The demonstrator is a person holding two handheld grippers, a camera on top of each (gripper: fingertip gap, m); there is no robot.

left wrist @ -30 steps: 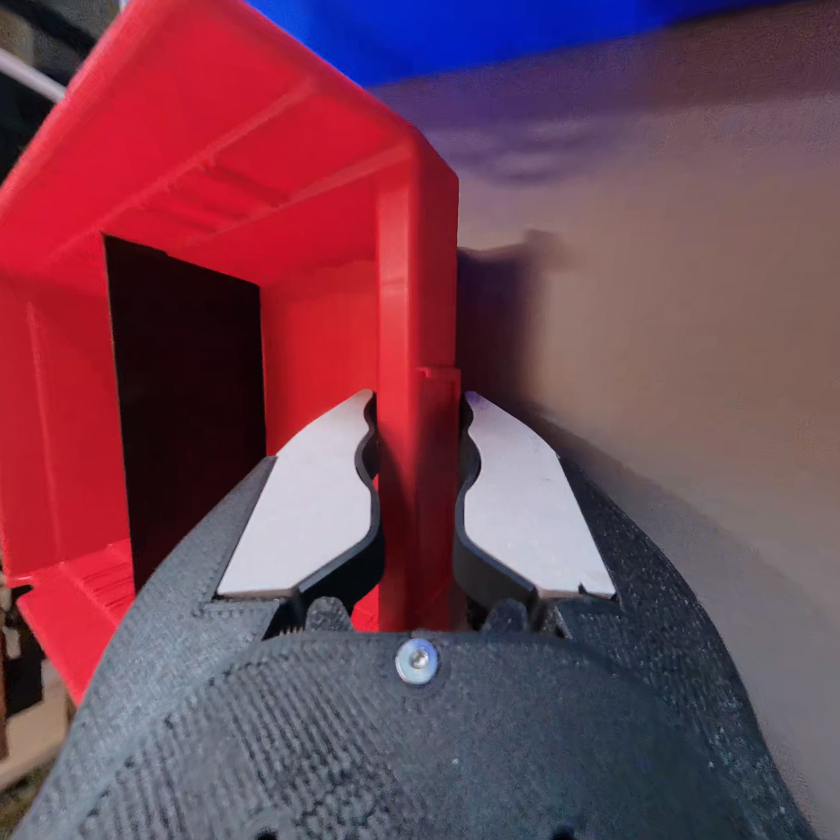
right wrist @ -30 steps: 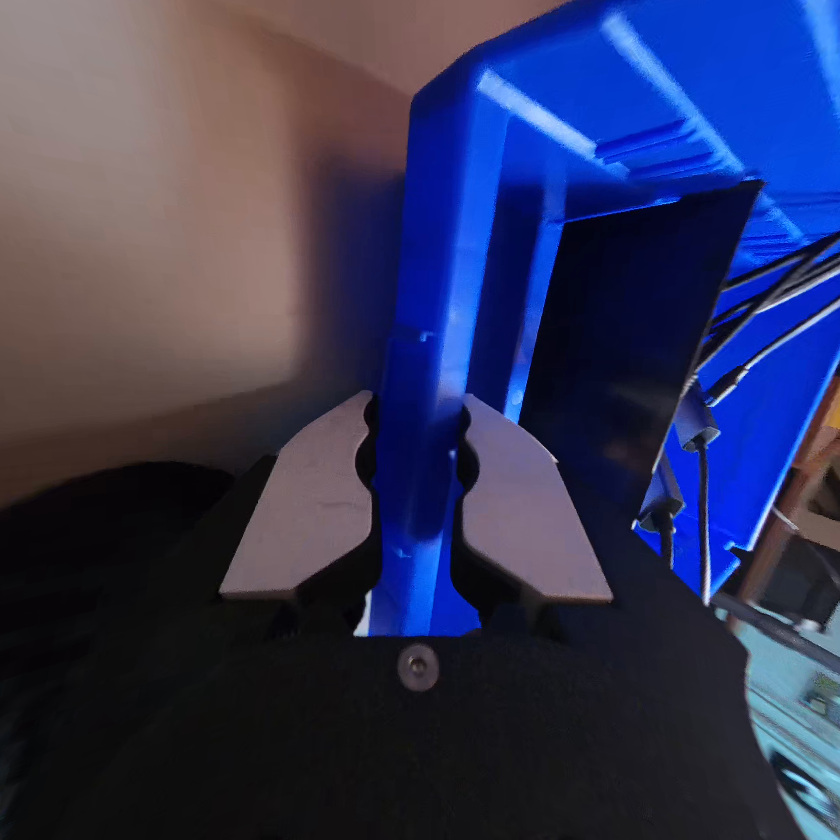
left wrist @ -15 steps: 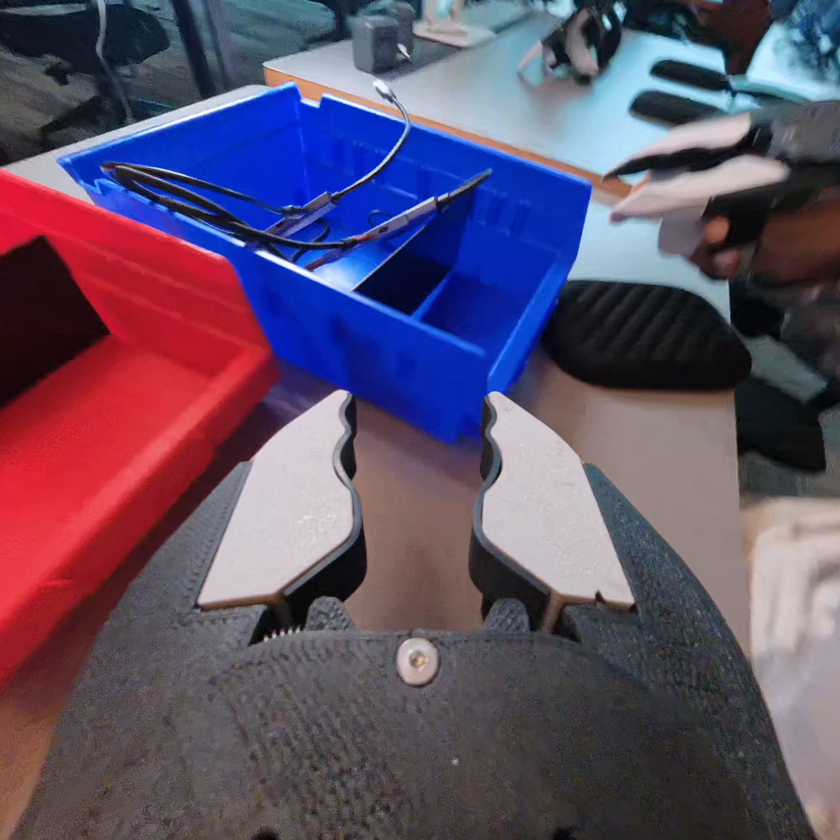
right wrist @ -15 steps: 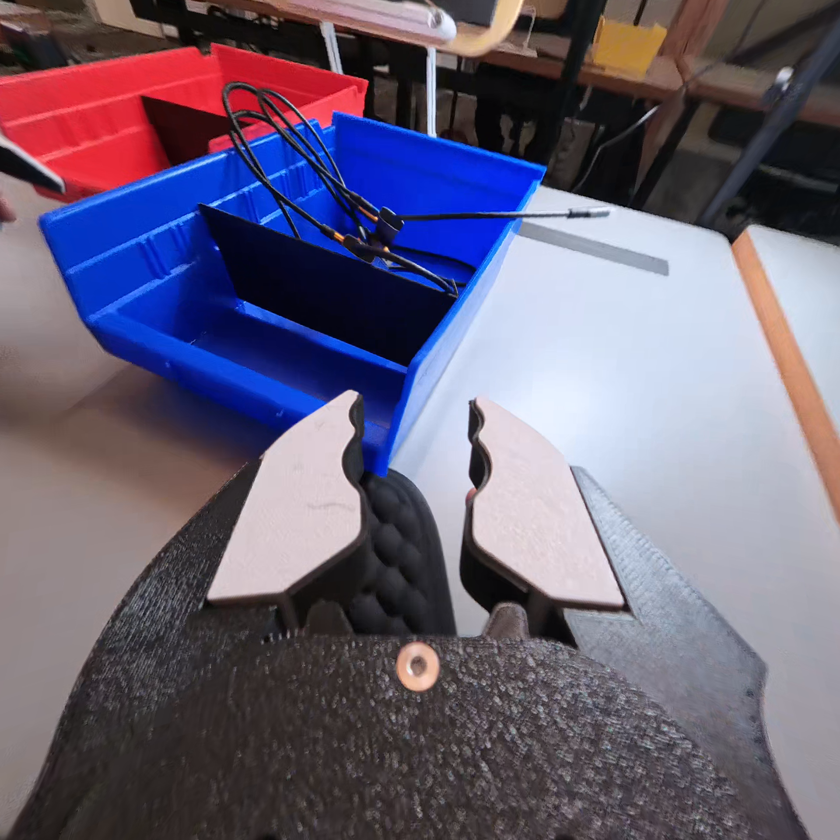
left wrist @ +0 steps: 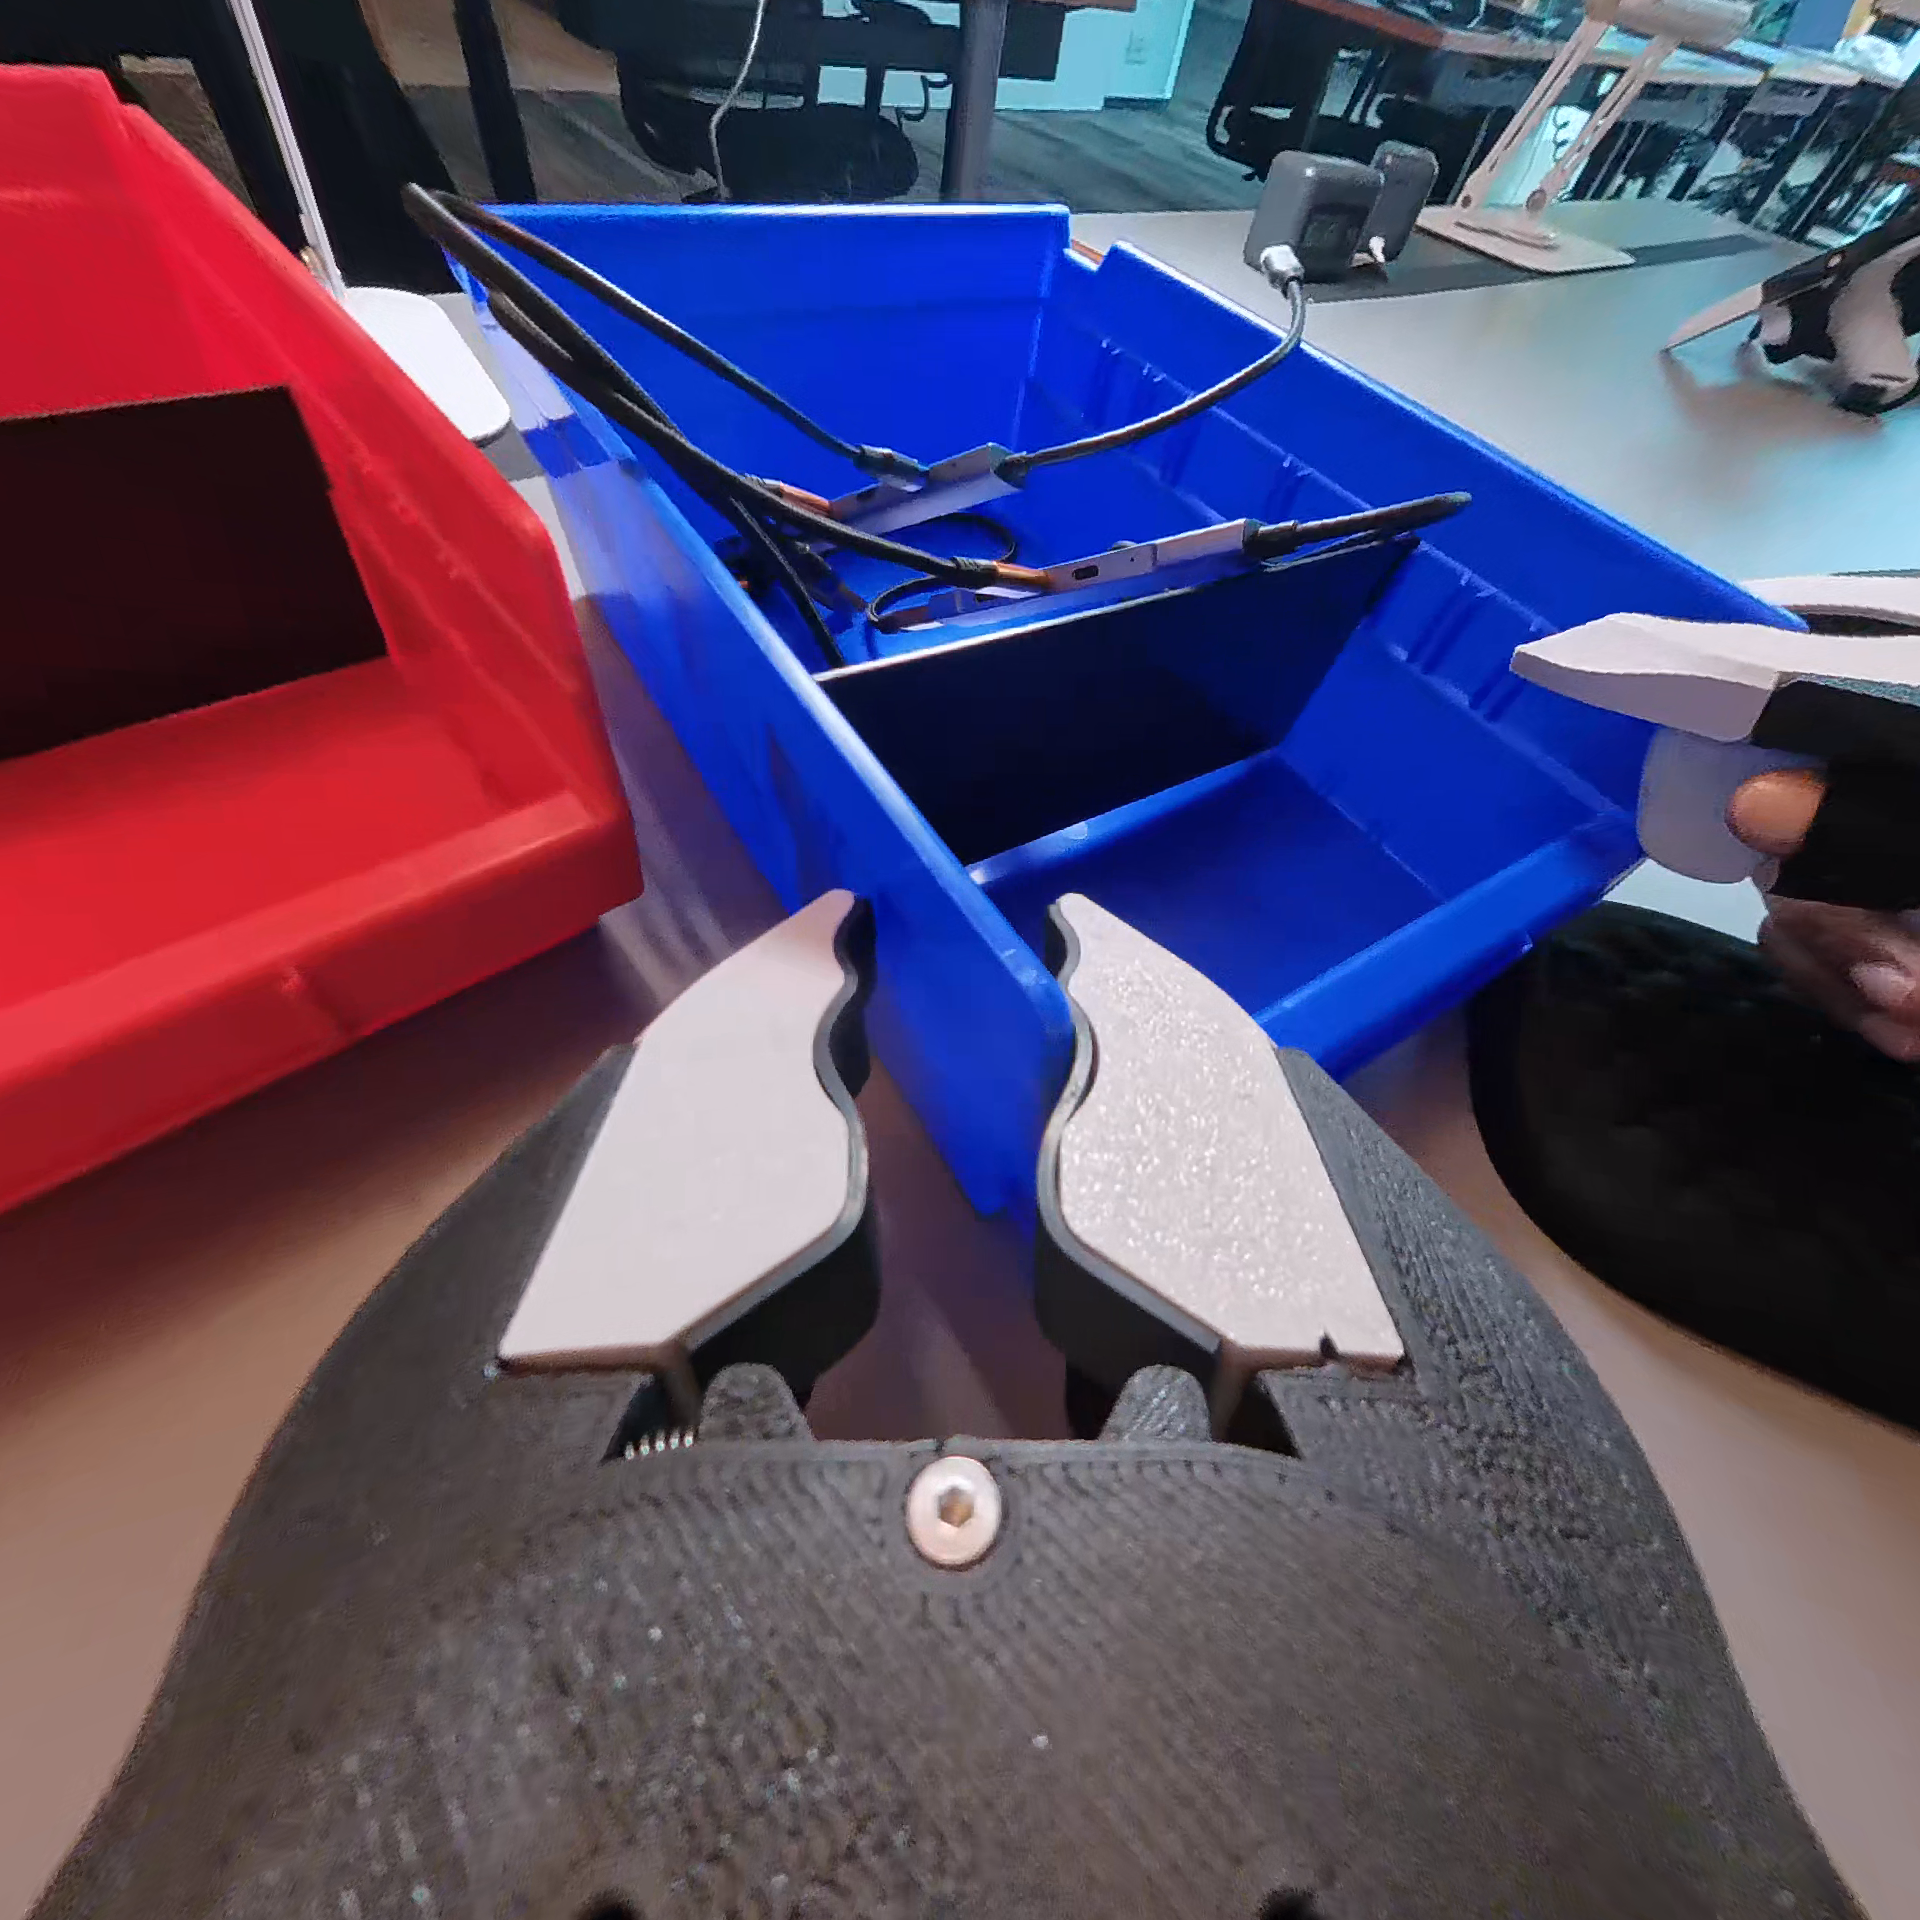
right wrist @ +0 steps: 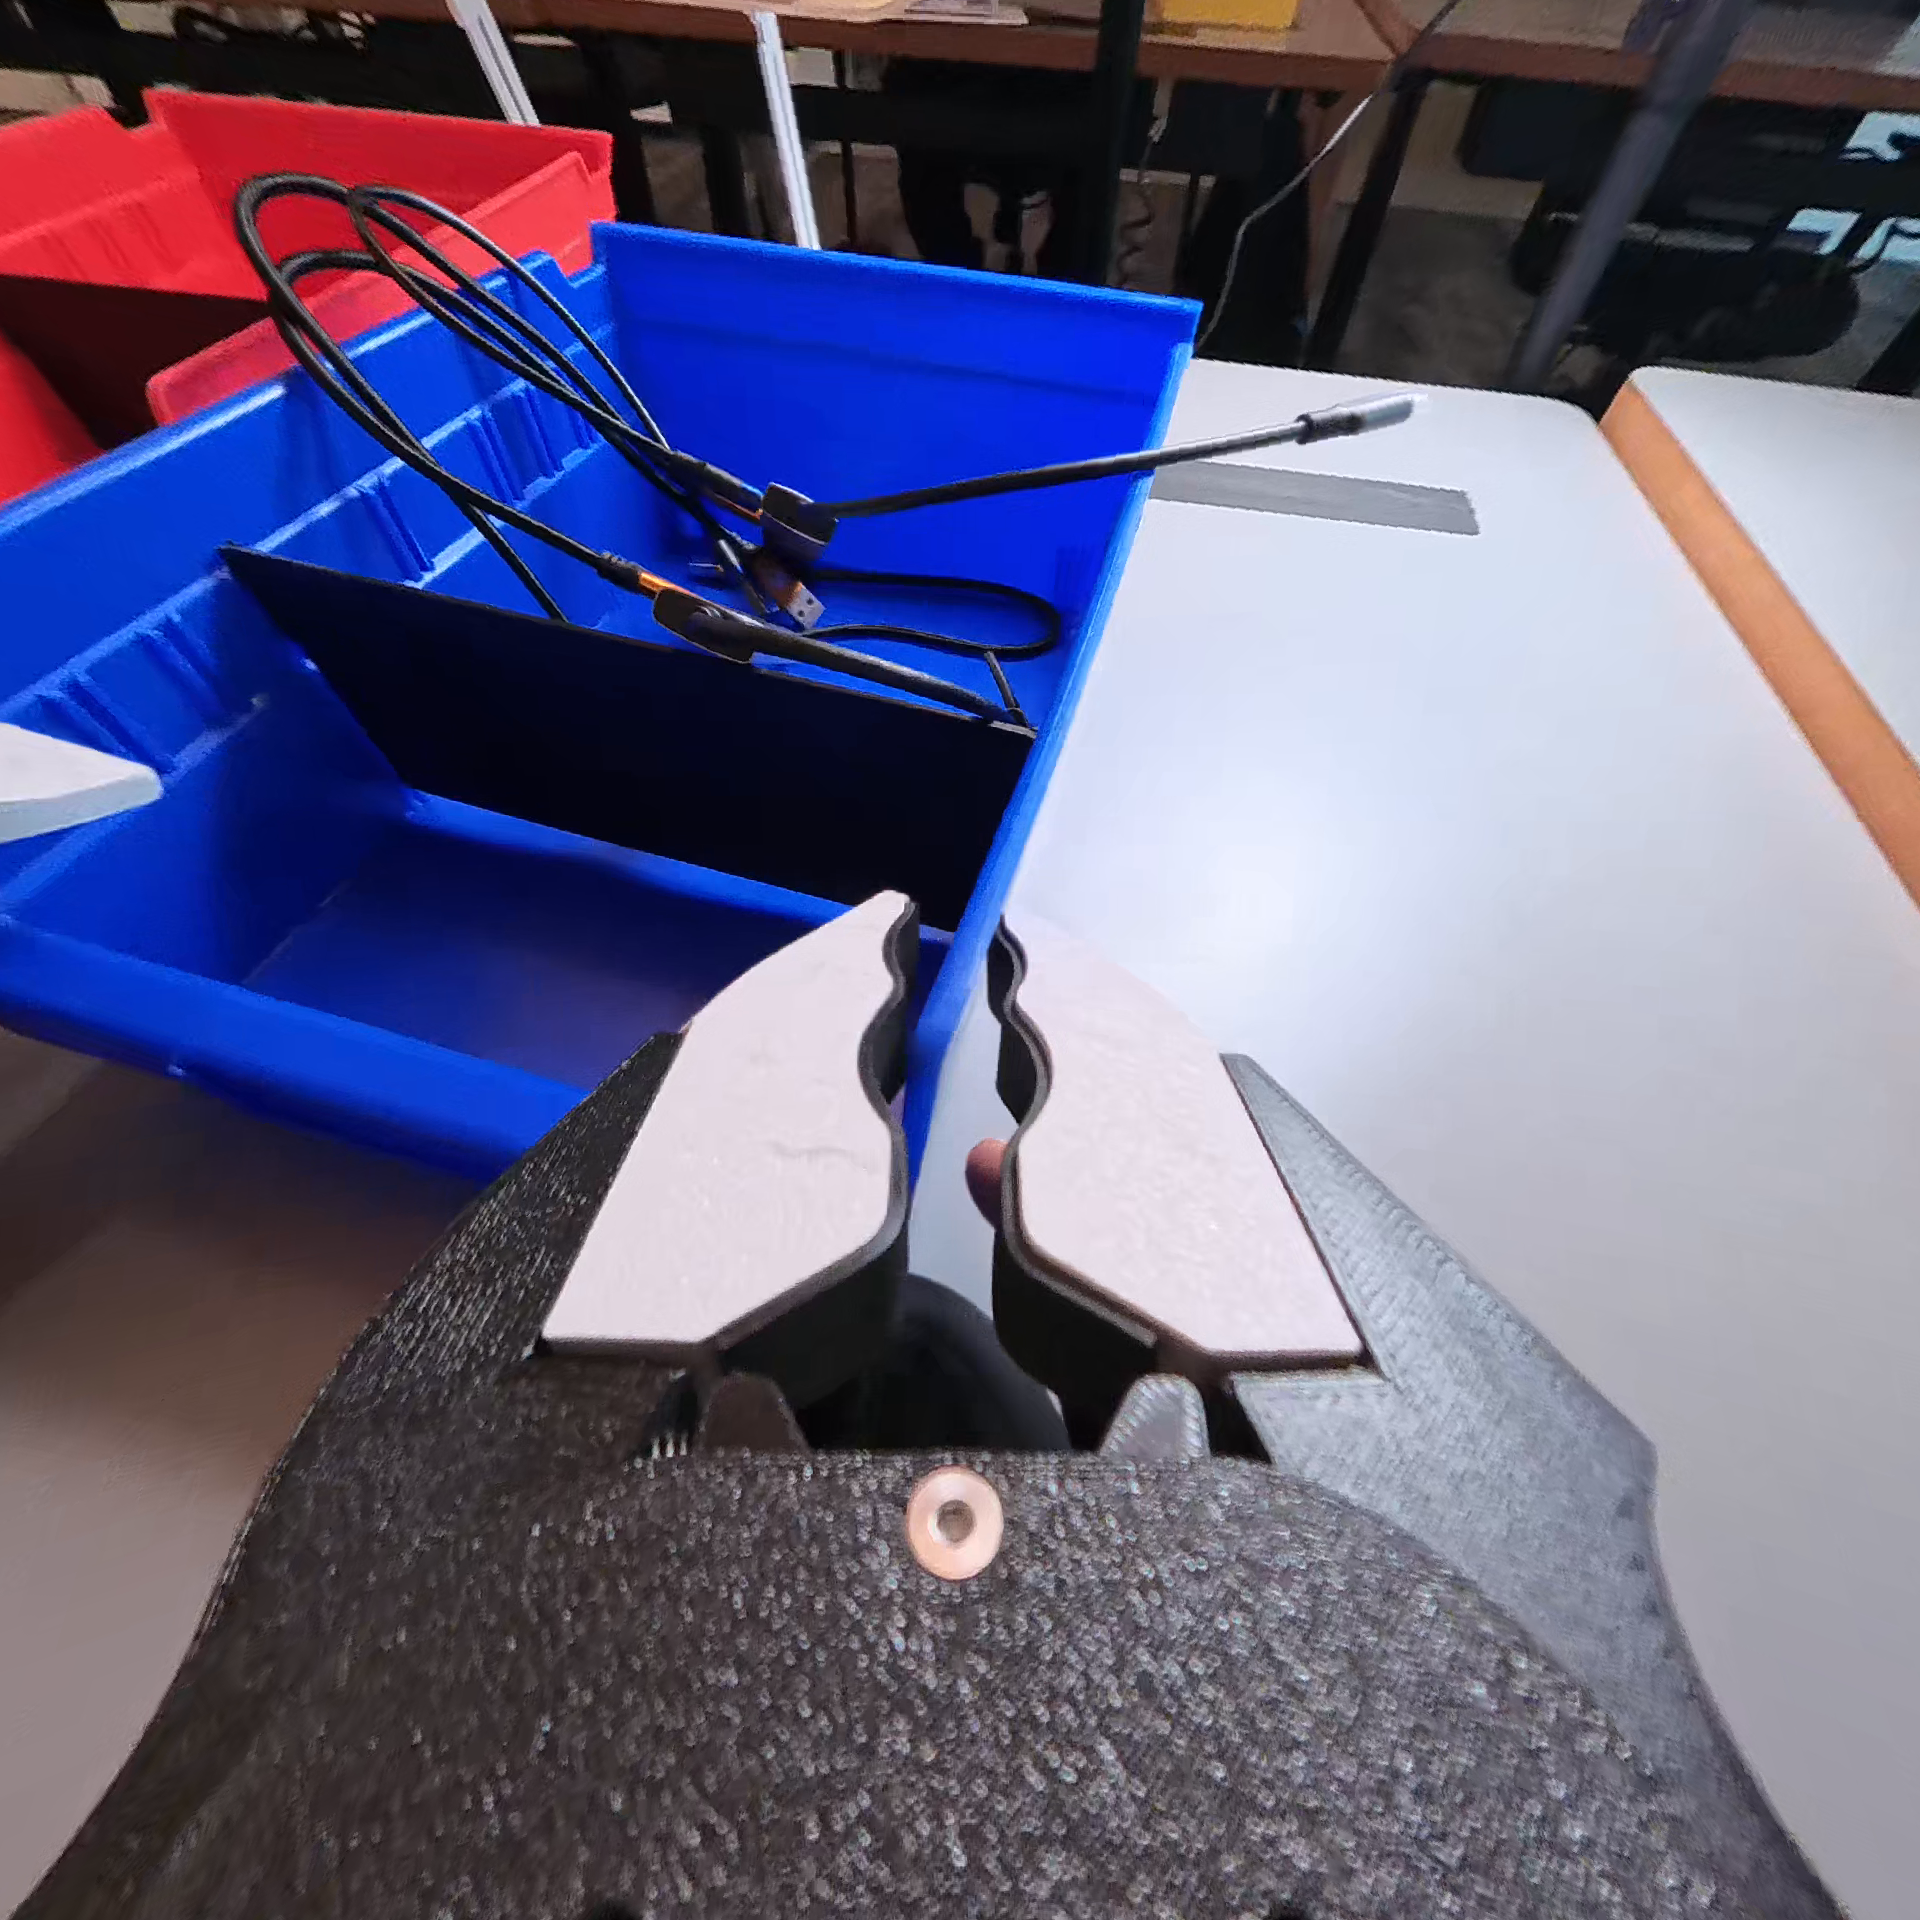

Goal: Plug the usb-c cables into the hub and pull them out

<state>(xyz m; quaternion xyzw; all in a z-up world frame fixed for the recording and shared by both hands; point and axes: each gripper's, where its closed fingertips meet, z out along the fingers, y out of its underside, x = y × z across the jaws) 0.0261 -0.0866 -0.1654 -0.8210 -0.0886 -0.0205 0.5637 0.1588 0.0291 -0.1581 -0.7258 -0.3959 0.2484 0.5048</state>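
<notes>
The left gripper (left wrist: 956, 1039) straddles the near wall of a blue bin (left wrist: 1403, 831), 1 finger on each side, jaws apart. Behind a dark divider (left wrist: 1091, 707), black cables (left wrist: 665, 436) and silver hubs (left wrist: 1132, 561) lie tangled. A red bin (left wrist: 312, 831) stands alongside; the right gripper (left wrist: 1662, 665) reaches in.

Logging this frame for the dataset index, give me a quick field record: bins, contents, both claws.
blue bin: blue plastic bin, black divider panel splitting it in two
far compartment: black cables and slim silver hubs
near compartment: nothing in it
red bin: red plastic bin, beside the blue one
left claw: open, astride the blue bin's side wall
right claw: open, astride the opposite wall
</notes>
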